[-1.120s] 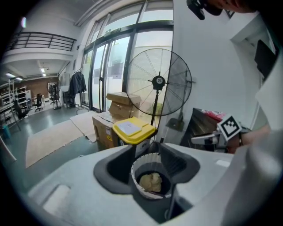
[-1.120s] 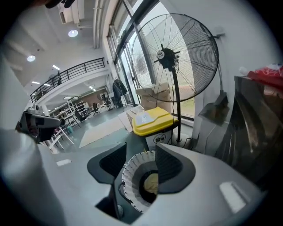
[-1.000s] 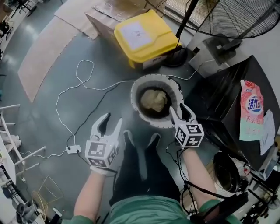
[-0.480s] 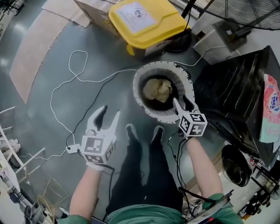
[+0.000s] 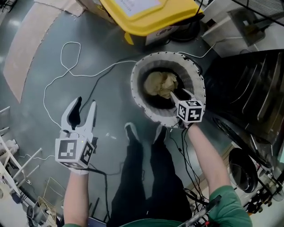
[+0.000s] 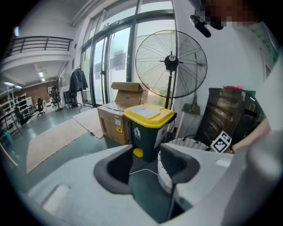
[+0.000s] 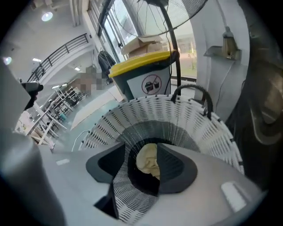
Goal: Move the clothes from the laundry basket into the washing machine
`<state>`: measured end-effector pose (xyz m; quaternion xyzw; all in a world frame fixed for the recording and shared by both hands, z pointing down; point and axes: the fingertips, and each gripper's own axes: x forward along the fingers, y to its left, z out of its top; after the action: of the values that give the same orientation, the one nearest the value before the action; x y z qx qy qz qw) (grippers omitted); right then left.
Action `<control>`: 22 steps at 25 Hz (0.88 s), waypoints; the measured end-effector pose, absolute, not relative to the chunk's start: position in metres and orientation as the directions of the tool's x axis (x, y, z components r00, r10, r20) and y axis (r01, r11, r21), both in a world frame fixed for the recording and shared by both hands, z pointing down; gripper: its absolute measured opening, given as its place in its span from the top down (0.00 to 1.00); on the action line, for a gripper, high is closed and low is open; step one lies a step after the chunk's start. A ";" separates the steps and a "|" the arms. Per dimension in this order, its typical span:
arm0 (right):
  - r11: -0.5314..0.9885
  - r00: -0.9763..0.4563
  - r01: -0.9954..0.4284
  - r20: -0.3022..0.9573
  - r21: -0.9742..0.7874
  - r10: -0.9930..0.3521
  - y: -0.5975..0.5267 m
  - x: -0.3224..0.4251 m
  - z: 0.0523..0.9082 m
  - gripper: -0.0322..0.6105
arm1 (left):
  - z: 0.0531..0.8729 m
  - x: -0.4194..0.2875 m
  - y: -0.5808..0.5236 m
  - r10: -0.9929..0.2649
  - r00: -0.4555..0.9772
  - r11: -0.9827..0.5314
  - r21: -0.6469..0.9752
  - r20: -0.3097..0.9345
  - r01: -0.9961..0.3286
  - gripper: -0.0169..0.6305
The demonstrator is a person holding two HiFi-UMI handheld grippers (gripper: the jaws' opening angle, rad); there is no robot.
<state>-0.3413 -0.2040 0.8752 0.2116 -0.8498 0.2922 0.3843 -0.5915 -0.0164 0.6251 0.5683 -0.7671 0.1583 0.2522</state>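
L gripper well left of basket, over floor: jaws wide apart, nothing btwn them. R gripper reaches in over basket's near rim, jaws part open, gripping nothing; tips right by cloth, contact unclear. Beige cloth bunched at basket bottom. Yellow-lid bin just beyond basket.
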 end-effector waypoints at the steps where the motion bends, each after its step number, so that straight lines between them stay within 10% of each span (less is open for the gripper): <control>1: 0.742 -0.606 -0.575 0.788 -0.344 -0.105 -0.201 -0.345 0.893 0.62 | 0.633 -0.591 -0.017 -0.793 -0.225 0.304 0.048 0.566 -0.951 0.67; 22: 0.721 -0.315 -0.633 0.945 -0.282 0.092 -0.219 -0.380 1.228 0.12 | 0.827 -0.627 -0.003 -0.781 -0.214 0.285 0.030 0.587 -0.958 0.67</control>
<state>-0.3799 -0.2187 1.2284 0.1819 -0.7425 0.3259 0.5562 -0.6268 -0.0033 0.8273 0.5723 -0.7597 0.1731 0.2558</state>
